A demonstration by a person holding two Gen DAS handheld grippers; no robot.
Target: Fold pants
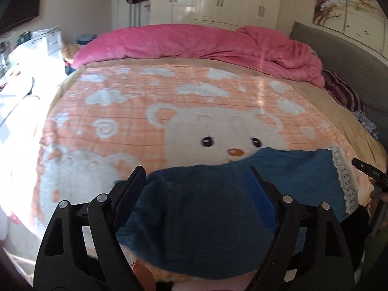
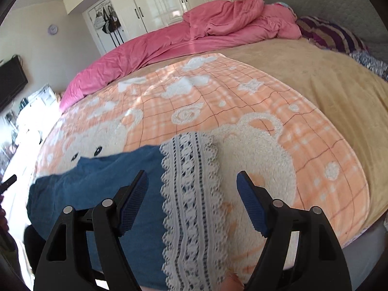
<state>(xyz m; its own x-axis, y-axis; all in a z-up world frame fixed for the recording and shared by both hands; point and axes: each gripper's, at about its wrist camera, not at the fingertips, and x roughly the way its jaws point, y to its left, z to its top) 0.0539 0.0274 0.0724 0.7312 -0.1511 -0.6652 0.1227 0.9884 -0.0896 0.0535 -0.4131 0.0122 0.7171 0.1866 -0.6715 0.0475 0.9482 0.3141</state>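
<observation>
Both grippers' fingers (image 1: pixel 135 184) (image 2: pixel 249 194) spread wide, empty, above folded blue pants (image 1: pixel 198 203)

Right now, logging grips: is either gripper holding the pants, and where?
Neither. Left gripper and right gripper hang open above the pants, clamping nothing.

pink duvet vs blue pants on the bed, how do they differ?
The pink duvet is bunched and rumpled along the far edge of the bed; the blue pants lie flat at the near edge. The duvet is plain; the pants end in white lace trim. Neither is held by a gripper.
</observation>
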